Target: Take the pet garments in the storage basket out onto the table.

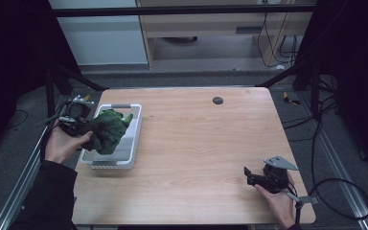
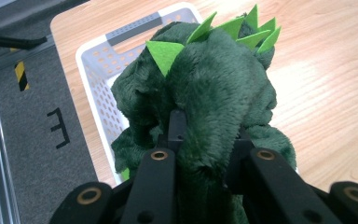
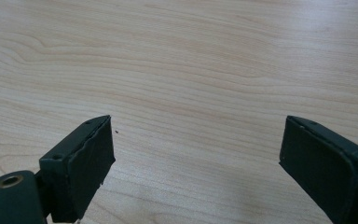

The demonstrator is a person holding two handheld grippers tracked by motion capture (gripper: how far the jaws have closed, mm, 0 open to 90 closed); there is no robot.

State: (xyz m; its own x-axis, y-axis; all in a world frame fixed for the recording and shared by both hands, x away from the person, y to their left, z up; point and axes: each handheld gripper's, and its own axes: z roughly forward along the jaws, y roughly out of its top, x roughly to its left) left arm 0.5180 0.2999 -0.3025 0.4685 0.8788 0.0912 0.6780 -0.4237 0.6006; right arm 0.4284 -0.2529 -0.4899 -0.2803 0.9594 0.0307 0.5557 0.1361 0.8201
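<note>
Left gripper (image 2: 205, 140) clamped on the green plush dinosaur (image 1: 106, 130), jaws sunk deep into the soft body, so grip looks secure for now; plush held just over the white basket (image 1: 132, 139) at the table's (image 1: 206, 158) left edge, tail end hanging toward the basket floor, light green felt spikes (image 2: 235, 32) pointing away from the camera; hard to tell whether the lowest folds touch the basket; probably mid-transfer between basket and tabletop. Left hand (image 1: 64, 143) off the left side of the basket, gripper angled in level toward it. Right gripper (image 1: 253, 178) jaws wide apart, nothing between them; parked low over bare wood near the front right corner, likely kept clear; right hand (image 1: 278, 201) under it, pointing left.
</note>
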